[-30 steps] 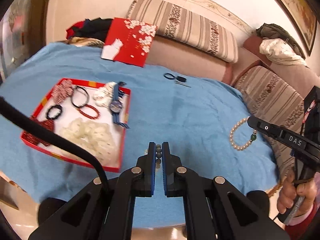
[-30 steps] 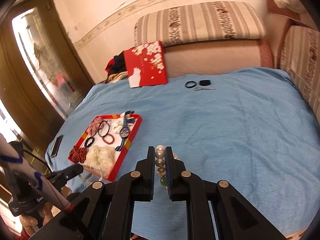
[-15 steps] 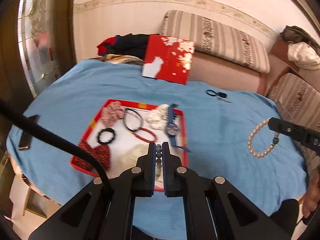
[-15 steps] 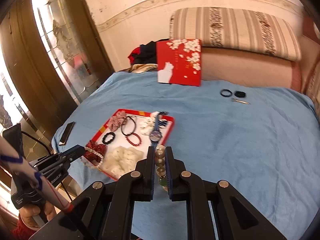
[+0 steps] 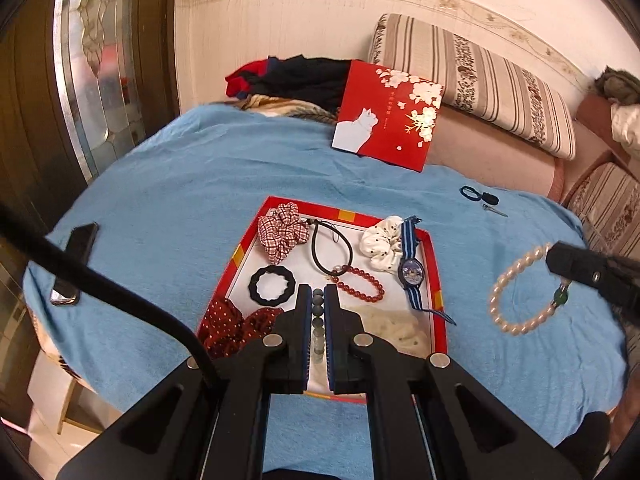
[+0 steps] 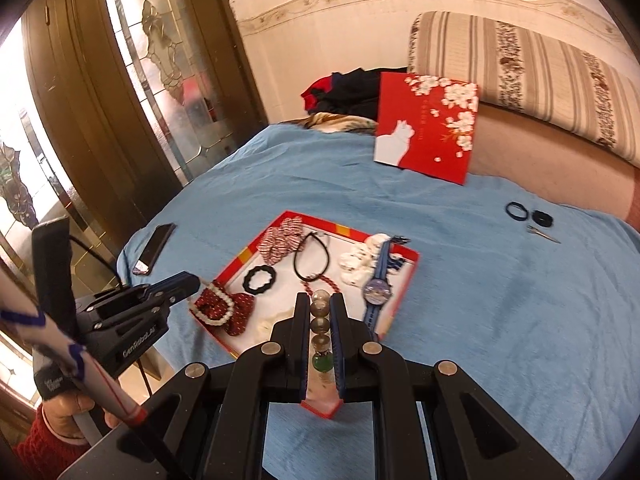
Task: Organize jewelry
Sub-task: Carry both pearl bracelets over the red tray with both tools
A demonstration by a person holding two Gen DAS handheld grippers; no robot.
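Note:
A red-rimmed tray (image 5: pixel 434 264) (image 6: pixel 408 276) lies on the blue cloth with scrunchies, a black cord, a red bead bracelet (image 5: pixel 360 282), a black ring (image 5: pixel 272 289) and a watch (image 5: pixel 412 272) (image 6: pixel 377 292). My left gripper (image 5: pixel 318 294) is shut on a pale bead bracelet (image 5: pixel 318 320) above the tray's near end; that bracelet hangs from it in the right wrist view (image 6: pixel 212 304). My right gripper (image 6: pixel 321 300) is shut on a pearl bracelet with a green bead (image 6: pixel 322 362), which hangs right of the tray in the left wrist view (image 5: pixel 520 296).
A phone (image 5: pixel 76 260) (image 6: pixel 154 248) lies near the cloth's left edge. A red cat-print box lid (image 5: pixel 390 114) leans at the back. A dark hair tie, a black clip and a pin (image 5: pixel 480 198) (image 6: pixel 532 216) lie at the far right. Sofa cushions stand behind.
Both grippers swung left with their bracelets, from over bare cloth to the tray. The left one now hangs over the tray's near end; the right one has come up beside the tray.

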